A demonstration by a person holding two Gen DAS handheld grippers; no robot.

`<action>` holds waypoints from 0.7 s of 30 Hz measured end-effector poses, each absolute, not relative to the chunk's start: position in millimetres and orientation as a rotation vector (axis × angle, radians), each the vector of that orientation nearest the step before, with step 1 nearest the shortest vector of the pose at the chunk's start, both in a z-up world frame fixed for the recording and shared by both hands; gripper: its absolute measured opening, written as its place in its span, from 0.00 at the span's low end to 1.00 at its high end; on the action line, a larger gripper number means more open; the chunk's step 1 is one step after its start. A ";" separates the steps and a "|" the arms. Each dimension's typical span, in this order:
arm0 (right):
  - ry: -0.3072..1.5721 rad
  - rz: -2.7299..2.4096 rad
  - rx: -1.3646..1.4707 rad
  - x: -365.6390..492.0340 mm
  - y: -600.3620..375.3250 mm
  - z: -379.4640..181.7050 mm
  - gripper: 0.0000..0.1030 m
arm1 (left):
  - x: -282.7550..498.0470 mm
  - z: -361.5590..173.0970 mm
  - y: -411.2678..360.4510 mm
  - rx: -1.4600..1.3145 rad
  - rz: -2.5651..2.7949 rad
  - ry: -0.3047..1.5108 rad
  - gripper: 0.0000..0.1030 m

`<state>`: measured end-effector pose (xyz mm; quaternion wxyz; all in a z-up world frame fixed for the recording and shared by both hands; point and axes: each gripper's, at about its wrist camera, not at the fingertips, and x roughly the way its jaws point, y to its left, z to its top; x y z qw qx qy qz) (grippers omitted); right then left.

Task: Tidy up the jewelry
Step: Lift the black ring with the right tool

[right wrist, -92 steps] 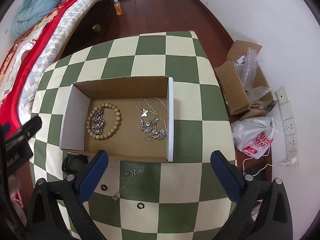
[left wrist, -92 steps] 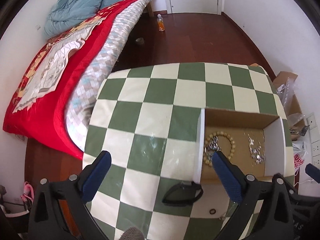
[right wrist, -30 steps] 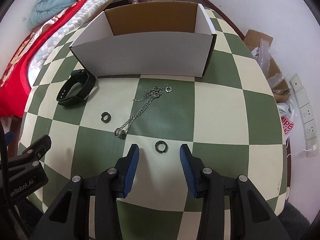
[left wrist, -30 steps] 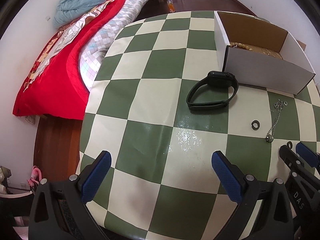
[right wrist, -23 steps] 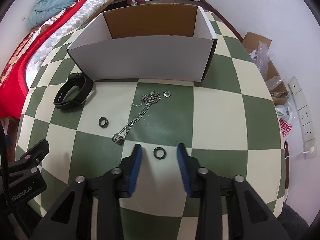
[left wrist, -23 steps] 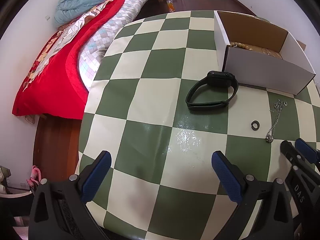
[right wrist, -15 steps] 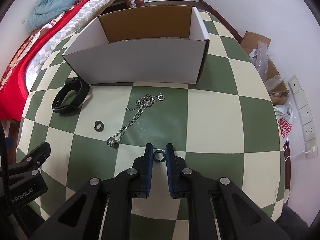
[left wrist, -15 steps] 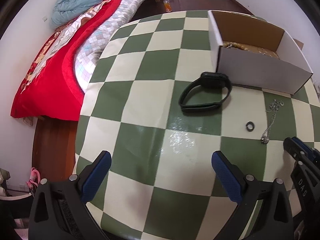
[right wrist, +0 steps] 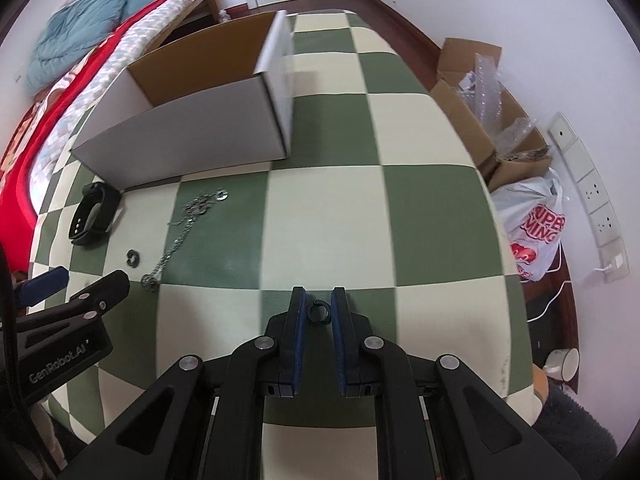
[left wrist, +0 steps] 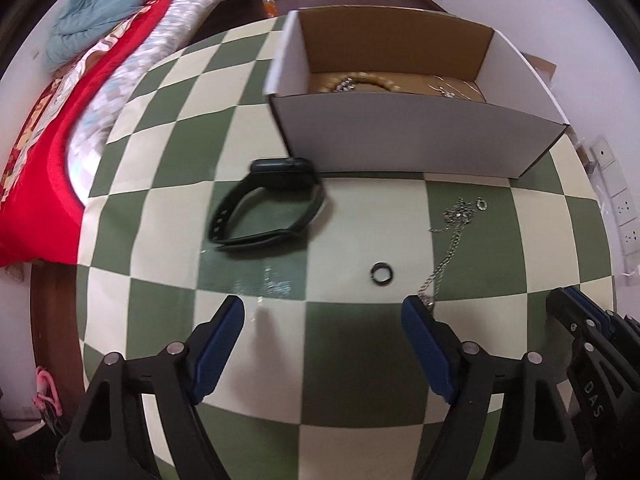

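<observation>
While the left gripper (left wrist: 320, 328) was held wide and empty above the table (right wrist: 320, 208), a small dark ring (right wrist: 318, 312) was pinched by the right gripper (right wrist: 319, 306), short of the box (right wrist: 192, 136).

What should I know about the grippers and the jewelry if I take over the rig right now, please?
Right gripper: shut on a small dark ring, low over the checkered table.
Left gripper: open, empty, above the table.
Done: a bead bracelet and chains already lie in the cardboard box.
Left on the table: black watch, second ring, silver chain necklace, all in front of the box.
Next, probably: carry the held ring to the box.
</observation>
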<state>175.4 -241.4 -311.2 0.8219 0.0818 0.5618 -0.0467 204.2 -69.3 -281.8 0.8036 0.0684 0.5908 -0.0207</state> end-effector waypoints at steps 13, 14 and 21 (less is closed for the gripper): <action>1.192 -0.118 0.208 179.5 -255.1 -312.0 0.13 | 212.8 -289.6 -84.2 0.129 -0.089 1.278 0.77; 1.191 -0.119 0.213 180.0 -255.6 -312.2 0.13 | 213.3 -290.5 -84.5 0.130 -0.091 1.281 0.77; 1.187 -0.126 0.221 179.7 -256.0 -312.9 0.13 | 214.4 -291.3 -89.5 0.097 -0.135 1.274 0.51</action>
